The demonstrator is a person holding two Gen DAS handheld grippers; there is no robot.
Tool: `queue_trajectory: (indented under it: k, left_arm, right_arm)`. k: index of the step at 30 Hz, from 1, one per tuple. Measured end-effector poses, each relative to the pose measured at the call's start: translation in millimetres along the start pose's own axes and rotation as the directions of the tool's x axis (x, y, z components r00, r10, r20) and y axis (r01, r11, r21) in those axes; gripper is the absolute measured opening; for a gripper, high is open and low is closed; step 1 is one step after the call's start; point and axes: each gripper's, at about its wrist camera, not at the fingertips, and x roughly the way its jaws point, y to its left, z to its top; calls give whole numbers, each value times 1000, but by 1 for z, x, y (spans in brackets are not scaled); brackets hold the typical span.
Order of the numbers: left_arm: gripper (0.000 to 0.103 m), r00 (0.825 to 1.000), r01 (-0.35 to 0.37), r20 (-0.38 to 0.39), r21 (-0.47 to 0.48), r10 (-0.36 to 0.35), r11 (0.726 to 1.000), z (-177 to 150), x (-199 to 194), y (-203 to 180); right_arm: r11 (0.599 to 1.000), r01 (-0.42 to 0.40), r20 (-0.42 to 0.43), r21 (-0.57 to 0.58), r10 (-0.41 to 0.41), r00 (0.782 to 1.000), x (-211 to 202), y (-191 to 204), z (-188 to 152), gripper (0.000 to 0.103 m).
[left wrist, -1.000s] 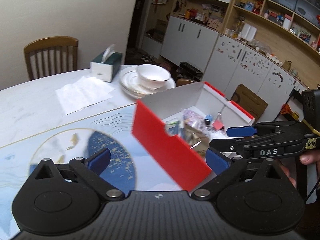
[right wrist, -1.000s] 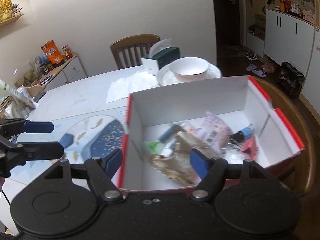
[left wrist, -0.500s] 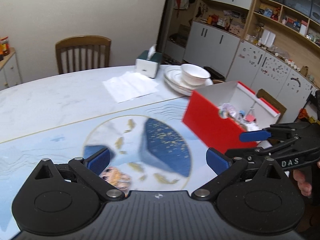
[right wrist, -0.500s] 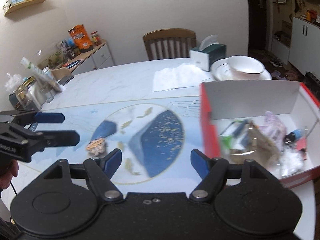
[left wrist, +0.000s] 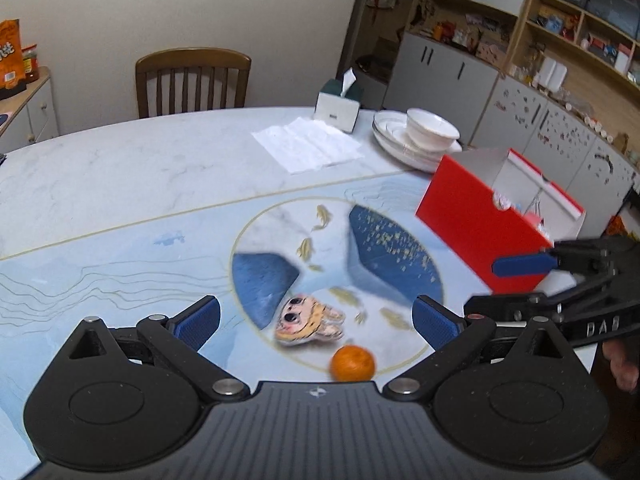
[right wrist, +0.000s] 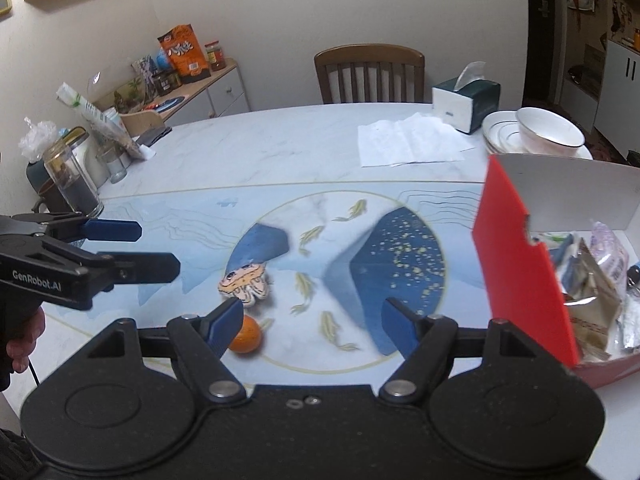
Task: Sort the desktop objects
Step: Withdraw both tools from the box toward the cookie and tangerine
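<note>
An orange [left wrist: 353, 363] [right wrist: 245, 335] and a flat cartoon-figure toy [left wrist: 307, 321] [right wrist: 245, 282] lie on the blue printed mat near the table's front. A red box [left wrist: 482, 229] [right wrist: 520, 264] with white inside stands at the right, holding packets and small items. My left gripper [left wrist: 316, 322] [right wrist: 154, 246] is open above the mat, with the toy and orange between and just ahead of its fingers. My right gripper [right wrist: 312, 322] [left wrist: 500, 284] is open too, holding nothing; its left finger [right wrist: 226, 320] is beside the orange.
Stacked plates with a white bowl [left wrist: 432, 130] [right wrist: 550, 130], a tissue box [left wrist: 338, 106] [right wrist: 466, 102] and paper napkins [left wrist: 308, 148] sit at the table's back. A wooden chair [left wrist: 192, 80] stands behind. Jars and a glass [right wrist: 72, 178] crowd the far left edge.
Both grippers have swung left, away from the red box, toward the mat. The toy and orange have come into view. Both stay open.
</note>
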Motion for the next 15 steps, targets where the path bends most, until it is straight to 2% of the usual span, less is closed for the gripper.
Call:
queue_trajectory:
  k: [7,15]
  left_arm:
    - [103,997,49,-62,62,-45,997,-22,14,4]
    - [103,997,36,-78,159,-24,987,-42,35,-9]
  right_arm:
    - [1000,10,-26,-13,-11,1000,21,11,4,76]
    - [998,-3,-62,-59,-1,998,51,27,13,76]
